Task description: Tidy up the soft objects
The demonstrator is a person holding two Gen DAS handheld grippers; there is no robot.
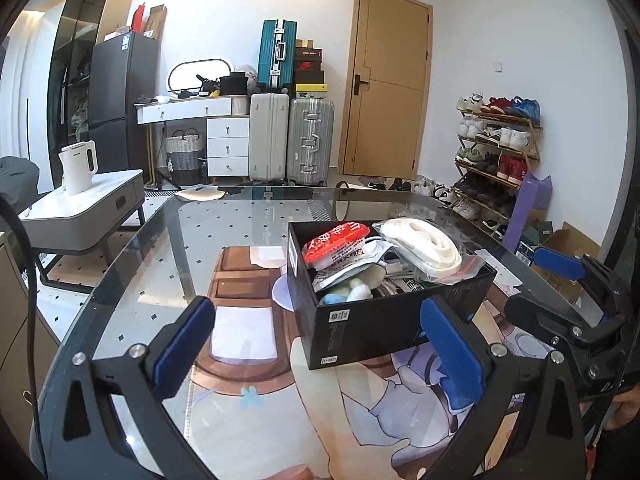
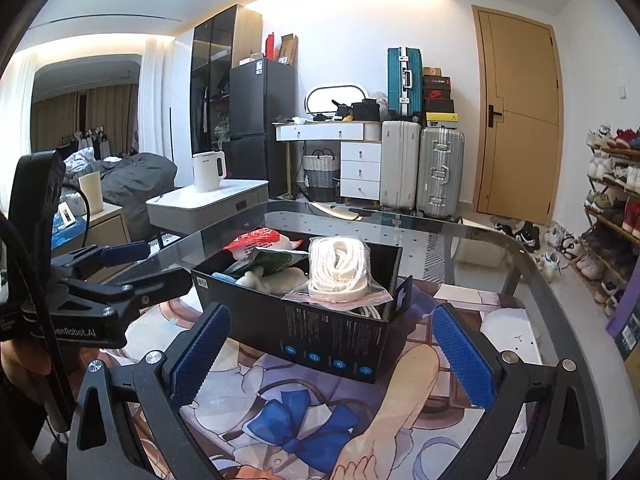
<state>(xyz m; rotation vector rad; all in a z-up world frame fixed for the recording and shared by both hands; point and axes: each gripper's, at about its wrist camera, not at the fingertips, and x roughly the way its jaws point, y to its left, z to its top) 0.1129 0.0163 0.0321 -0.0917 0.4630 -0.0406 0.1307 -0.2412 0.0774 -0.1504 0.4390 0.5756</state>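
A black box [image 1: 384,320] [image 2: 320,336] stands on the glass table [image 1: 224,224]. It holds a clear bag of white cord [image 1: 424,250] [image 2: 340,272] on top, a red-and-white packet [image 1: 334,242] [image 2: 252,240], foil packets and small white and blue plush pieces [image 1: 352,290]. My left gripper [image 1: 320,344] is open and empty, just in front of the box. My right gripper [image 2: 332,352] is open and empty, near the box's front corner. Each gripper shows at the edge of the other's view.
A printed mat [image 2: 304,420] lies under the glass. A grey side table with a white kettle [image 1: 80,168] stands left. Suitcases [image 1: 288,140], a desk, a door and a shoe rack [image 1: 496,152] line the back and right.
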